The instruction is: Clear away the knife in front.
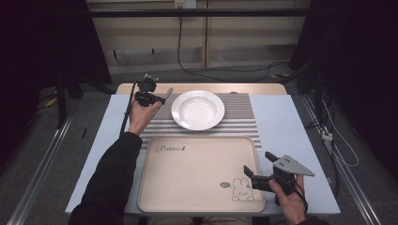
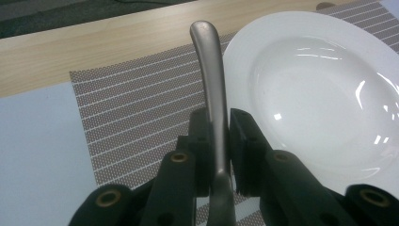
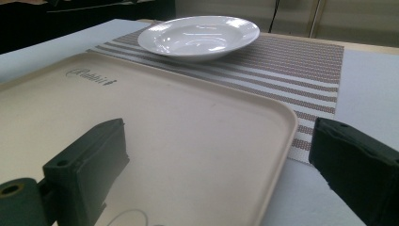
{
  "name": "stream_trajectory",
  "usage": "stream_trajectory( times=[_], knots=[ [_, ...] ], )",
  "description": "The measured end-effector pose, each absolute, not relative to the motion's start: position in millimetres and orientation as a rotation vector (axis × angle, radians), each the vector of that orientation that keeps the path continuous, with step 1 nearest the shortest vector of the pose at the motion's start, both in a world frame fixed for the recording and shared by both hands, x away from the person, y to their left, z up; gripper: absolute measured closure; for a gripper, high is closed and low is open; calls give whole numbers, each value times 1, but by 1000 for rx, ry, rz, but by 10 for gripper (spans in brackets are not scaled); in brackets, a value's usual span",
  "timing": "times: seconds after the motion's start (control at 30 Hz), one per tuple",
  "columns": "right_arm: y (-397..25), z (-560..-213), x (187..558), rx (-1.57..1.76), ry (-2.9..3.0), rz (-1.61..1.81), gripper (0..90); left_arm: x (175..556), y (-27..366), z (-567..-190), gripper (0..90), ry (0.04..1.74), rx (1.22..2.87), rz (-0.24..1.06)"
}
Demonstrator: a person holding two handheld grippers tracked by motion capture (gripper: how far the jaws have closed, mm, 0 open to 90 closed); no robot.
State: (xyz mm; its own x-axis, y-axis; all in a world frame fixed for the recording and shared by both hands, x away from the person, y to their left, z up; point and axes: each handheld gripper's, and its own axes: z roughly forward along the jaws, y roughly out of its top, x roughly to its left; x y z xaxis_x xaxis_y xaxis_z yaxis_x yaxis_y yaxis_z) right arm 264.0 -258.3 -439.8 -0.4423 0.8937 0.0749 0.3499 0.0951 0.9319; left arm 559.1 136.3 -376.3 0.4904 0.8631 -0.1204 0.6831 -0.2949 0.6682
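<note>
High view: while gripped at the far left of the table, slim grey metal utensil handle (image 1: pixel 167 93) held in left gripper (image 1: pixel 157 97), just left of the round white ceramic deep plate (image 1: pixel 197 109)
Plate position: centred on the brown-and-white striped woven placemat (image 1: pixel 244 117), beyond the beige rectangular plastic tray (image 1: pixel 197 173) with rabbit drawing
Right gripper (image 1: pixel 261 168): near right corner of the tray, jaws spread wide, nothing between them
Left gripper view: jaws closed on the handle (image 2: pixel 212 89), pinched about mid-length, 1 pad on each flat side; free end curving up and away, plate rim (image 2: pixel 244 52) just to its right; working end hidden below the jaws, so spoon or fork cannot be told
Handling of utensil: judged light, stiff, smooth and slippery; narrow polished metal likely to pivot or slide between 2 pads; firmer hold probably nearer the wider part, flat faces against the pads
Right gripper view: 2 black jaws well apart, low over the tray (image 3: pixel 188 155), empty; plate (image 3: pixel 200 35) and placemat (image 3: pixel 301 70) farther off
Handling of plate: judged heavier, rigid, glossy, breakable; best taken at the rim, set down gently
Risk: metal tip knocking the plate rim, being so close
</note>
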Motion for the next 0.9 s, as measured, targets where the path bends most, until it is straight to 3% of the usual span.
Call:
stream_trajectory(
  times=[0.9],
  knots=[
    [-258, -440, 262, 1220, 1845, 1330, 45, 503, 150, -361, 797, 1172, 2110, 370]
  ],
)
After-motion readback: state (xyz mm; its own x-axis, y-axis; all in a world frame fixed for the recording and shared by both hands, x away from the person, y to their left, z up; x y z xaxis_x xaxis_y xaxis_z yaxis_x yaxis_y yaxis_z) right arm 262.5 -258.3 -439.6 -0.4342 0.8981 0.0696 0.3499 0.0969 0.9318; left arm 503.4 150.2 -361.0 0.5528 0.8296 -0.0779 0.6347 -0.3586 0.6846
